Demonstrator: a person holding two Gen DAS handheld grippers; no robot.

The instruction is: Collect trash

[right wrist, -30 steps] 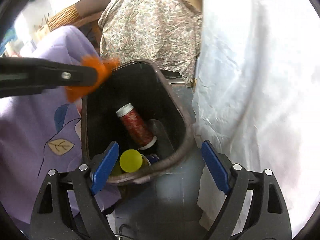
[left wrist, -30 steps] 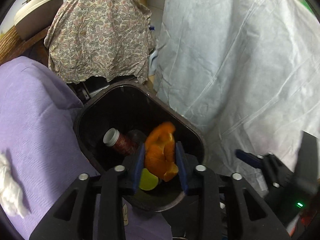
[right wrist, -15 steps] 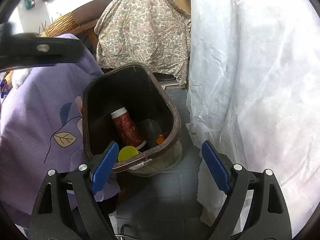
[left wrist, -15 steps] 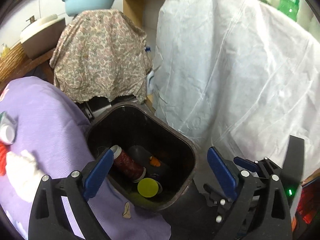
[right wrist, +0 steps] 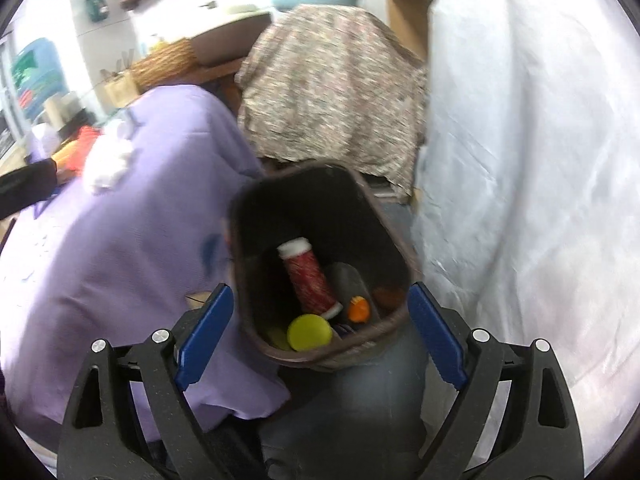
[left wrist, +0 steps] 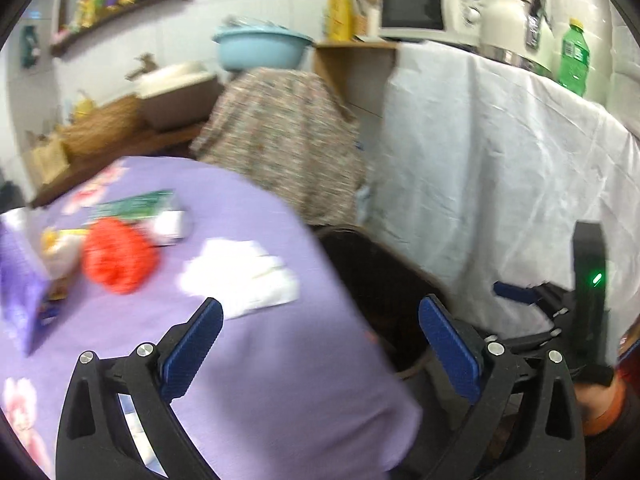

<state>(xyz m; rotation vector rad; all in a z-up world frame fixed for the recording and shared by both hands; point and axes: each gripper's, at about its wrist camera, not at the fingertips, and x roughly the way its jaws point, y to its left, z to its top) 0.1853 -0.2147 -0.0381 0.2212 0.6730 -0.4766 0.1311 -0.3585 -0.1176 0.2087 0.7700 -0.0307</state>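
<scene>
Fingers of left gripper [left wrist: 320,344] opening, nothing between them, above purple-clothed worktop [left wrist: 260,360]. Right gripper [right wrist: 320,334] fingers opening too, empty, bracketing near rim of brown bin [right wrist: 400,256]. Bin holds red bottle [right wrist: 308,280], yellow lid [right wrist: 309,333], orange peel [right wrist: 357,309]. Beyond, on worktop: white tissue [left wrist: 240,276], red crumpled wrapper [left wrist: 118,258].

I saw the bin [right wrist: 320,216] on the floor, between the clothed table [right wrist: 120,264] at left and the draped counter [right wrist: 540,160] at right.
</scene>
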